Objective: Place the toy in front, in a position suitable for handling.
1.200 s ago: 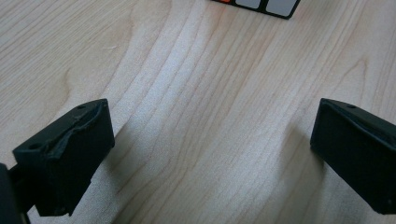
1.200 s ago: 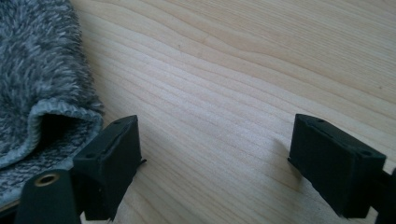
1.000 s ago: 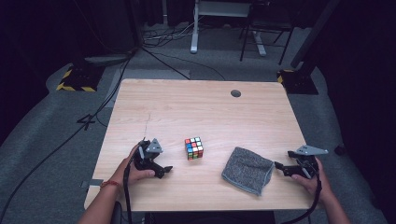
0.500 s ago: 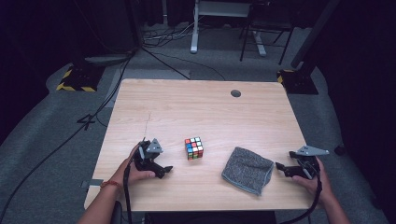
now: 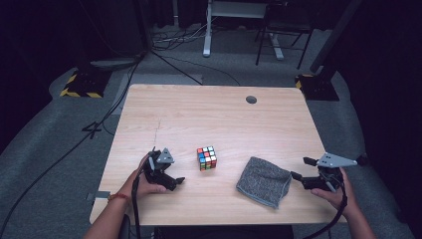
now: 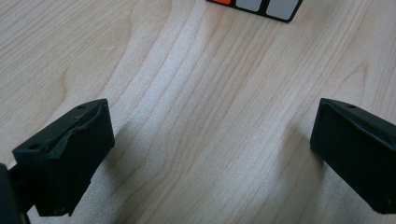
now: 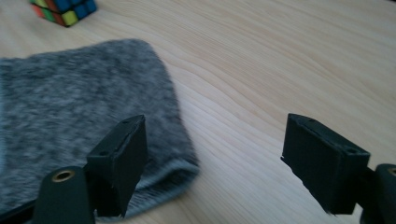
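Note:
A scrambled colour cube (image 5: 206, 158) stands on the wooden table (image 5: 209, 119), front centre. My left gripper (image 5: 174, 172) rests on the table just left of it, open and empty, jaws toward the cube. In the left gripper view the cube's lower edge (image 6: 261, 7) shows at the top, beyond the wide-apart jaws (image 6: 210, 154). A folded grey cloth (image 5: 263, 181) lies front right. My right gripper (image 5: 302, 168) sits at its right edge, open. In the right gripper view its left jaw is over the cloth's corner (image 7: 70, 126); the cube (image 7: 63, 10) is far off.
A round cable hole (image 5: 251, 99) lies near the table's far right. The far half of the table is bare wood. On the floor beyond are cables (image 5: 174, 45), a white desk leg (image 5: 206, 30) and black-and-yellow striped bases (image 5: 79, 84).

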